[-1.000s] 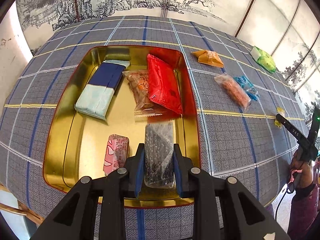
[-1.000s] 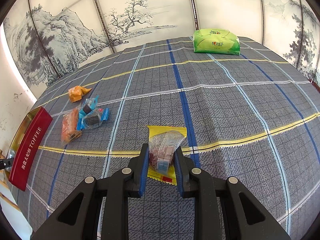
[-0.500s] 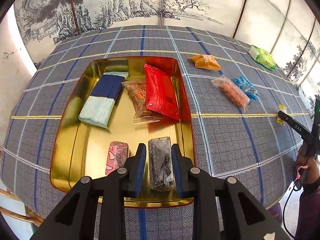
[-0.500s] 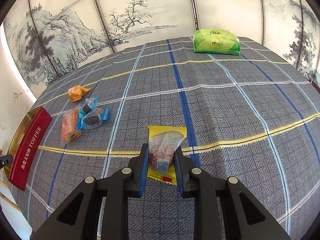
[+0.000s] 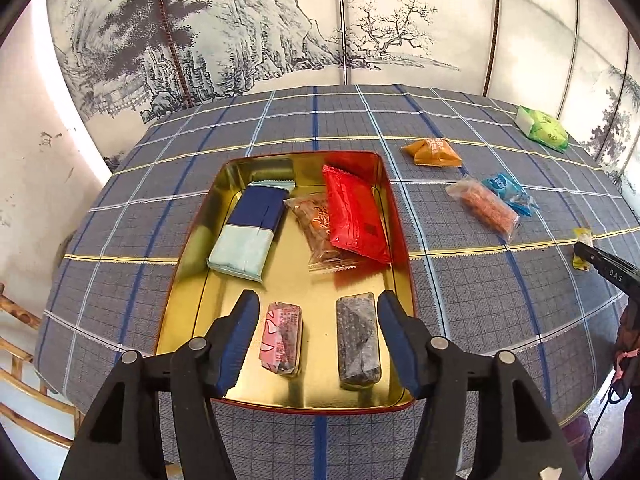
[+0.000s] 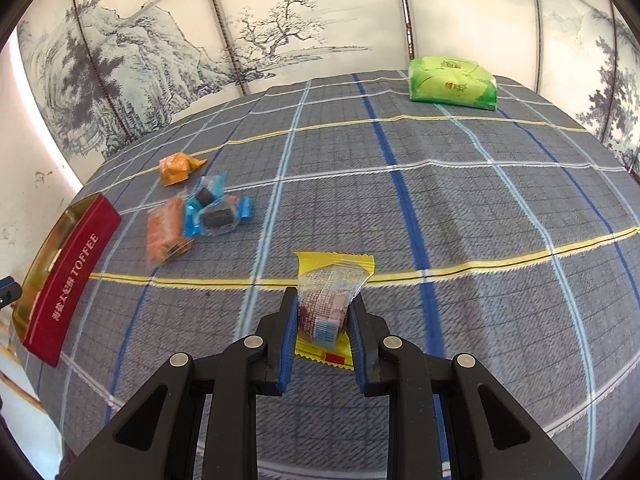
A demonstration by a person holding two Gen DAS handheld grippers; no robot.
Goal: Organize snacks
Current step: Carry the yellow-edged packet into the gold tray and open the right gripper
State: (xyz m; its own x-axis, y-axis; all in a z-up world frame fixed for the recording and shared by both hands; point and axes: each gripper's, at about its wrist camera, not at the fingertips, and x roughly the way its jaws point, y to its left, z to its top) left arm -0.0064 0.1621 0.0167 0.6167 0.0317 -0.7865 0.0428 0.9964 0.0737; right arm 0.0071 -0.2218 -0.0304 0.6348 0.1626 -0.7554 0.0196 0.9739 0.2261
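Observation:
My left gripper (image 5: 316, 312) is open above the near end of the gold tin (image 5: 188, 264). A dark speckled snack (image 5: 357, 338) lies in the tin between my fingers, beside a pink snack (image 5: 281, 338). Further in the tin lie a blue and mint pack (image 5: 248, 232), a brown snack (image 5: 316, 224) and a red pack (image 5: 354, 214). My right gripper (image 6: 323, 312) is shut on a yellow-edged clear snack (image 6: 329, 300), lifted slightly above the cloth. The tin shows at the left of the right wrist view (image 6: 64, 264).
On the plaid cloth lie an orange packet (image 6: 178, 168), an orange bar (image 6: 164, 236), blue-wrapped sweets (image 6: 216, 210) and a green pack (image 6: 452, 84). They also show in the left wrist view, right of the tin (image 5: 434, 152). A painted screen stands behind the table.
My left gripper opened and let the dark speckled snack down into the tin, then drew back. My right gripper lifted the yellow-edged snack slightly.

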